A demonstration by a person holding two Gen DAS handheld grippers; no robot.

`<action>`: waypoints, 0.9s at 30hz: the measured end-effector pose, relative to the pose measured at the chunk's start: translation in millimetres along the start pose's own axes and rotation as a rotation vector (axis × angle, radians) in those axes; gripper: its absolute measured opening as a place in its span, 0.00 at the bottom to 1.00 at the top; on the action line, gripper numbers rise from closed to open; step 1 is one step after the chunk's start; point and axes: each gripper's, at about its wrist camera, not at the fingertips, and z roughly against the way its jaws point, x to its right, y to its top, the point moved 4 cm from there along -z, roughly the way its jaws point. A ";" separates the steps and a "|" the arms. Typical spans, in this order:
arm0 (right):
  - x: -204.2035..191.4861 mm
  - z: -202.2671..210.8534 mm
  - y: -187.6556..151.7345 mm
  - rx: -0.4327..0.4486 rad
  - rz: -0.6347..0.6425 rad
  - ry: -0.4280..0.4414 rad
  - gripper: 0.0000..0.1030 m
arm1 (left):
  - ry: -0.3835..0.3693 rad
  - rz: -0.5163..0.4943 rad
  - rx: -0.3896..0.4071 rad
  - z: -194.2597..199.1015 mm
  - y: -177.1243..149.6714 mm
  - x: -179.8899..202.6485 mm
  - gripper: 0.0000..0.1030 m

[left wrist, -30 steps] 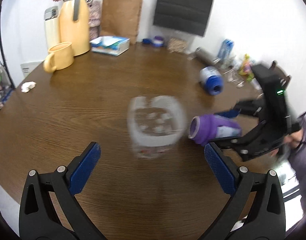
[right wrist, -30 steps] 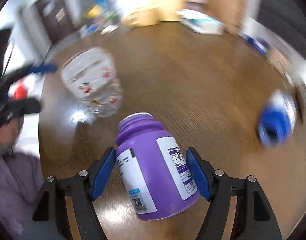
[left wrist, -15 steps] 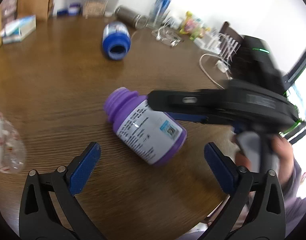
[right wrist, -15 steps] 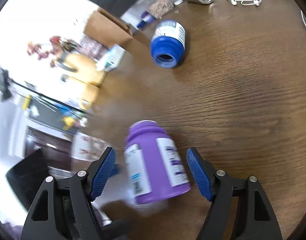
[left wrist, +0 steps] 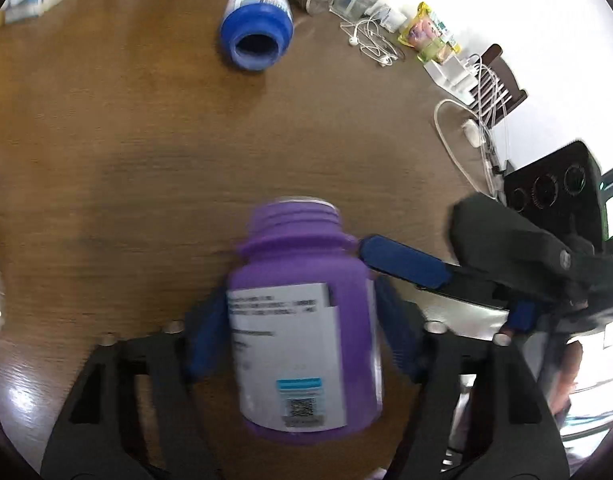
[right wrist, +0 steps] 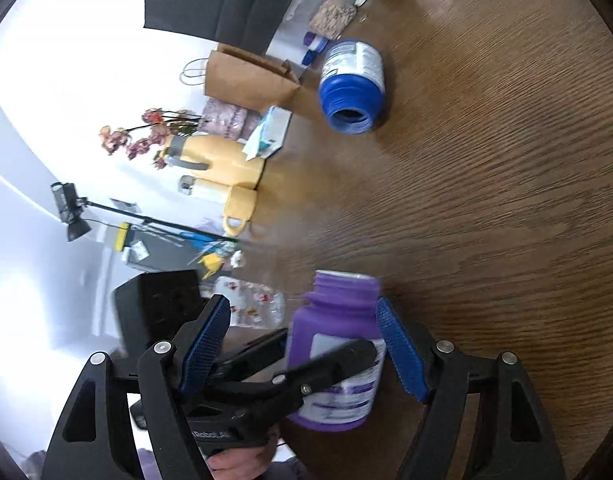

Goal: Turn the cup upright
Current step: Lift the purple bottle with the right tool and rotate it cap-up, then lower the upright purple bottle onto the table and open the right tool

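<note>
In the left wrist view, the left gripper [left wrist: 302,344] has its blue pads pressed against both sides of the purple bottle [left wrist: 302,320], pinching it around the labelled body; the bottle's open threaded neck points away from the camera, and it is held over the wooden table [left wrist: 126,152], though contact with the surface cannot be told. One blue finger of the right gripper [left wrist: 402,262] reaches in from the right and lies just beside the bottle's shoulder. Farther back a blue bottle [left wrist: 258,26] lies on its side with its open mouth toward the camera, and white cables [left wrist: 458,120] trail near the table's right edge. In the right wrist view, the right gripper [right wrist: 302,348] is spread wide, its left pad well apart from the purple bottle [right wrist: 338,340] and its right pad just beside the bottle's neck; whether that pad touches cannot be told. The black arms of the left gripper [right wrist: 306,376] cross in front of the bottle's lower body. The blue bottle [right wrist: 352,88] lies on the wooden table [right wrist: 486,200] beyond, near a brown paper bag [right wrist: 246,80] and a yellow jug [right wrist: 222,160].
</note>
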 end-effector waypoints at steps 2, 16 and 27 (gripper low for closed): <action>0.9 -0.3 -1.4 -0.001 0.002 -0.007 0.78 | 0.017 -0.014 -0.010 2.0 -2.8 1.5 0.59; -60.2 4.5 7.8 -0.091 0.092 0.238 0.78 | 0.031 -0.340 0.208 95.0 31.7 45.4 0.59; -90.4 -1.2 42.5 0.002 0.128 0.212 0.66 | -0.003 -0.474 0.157 110.3 88.2 55.2 0.59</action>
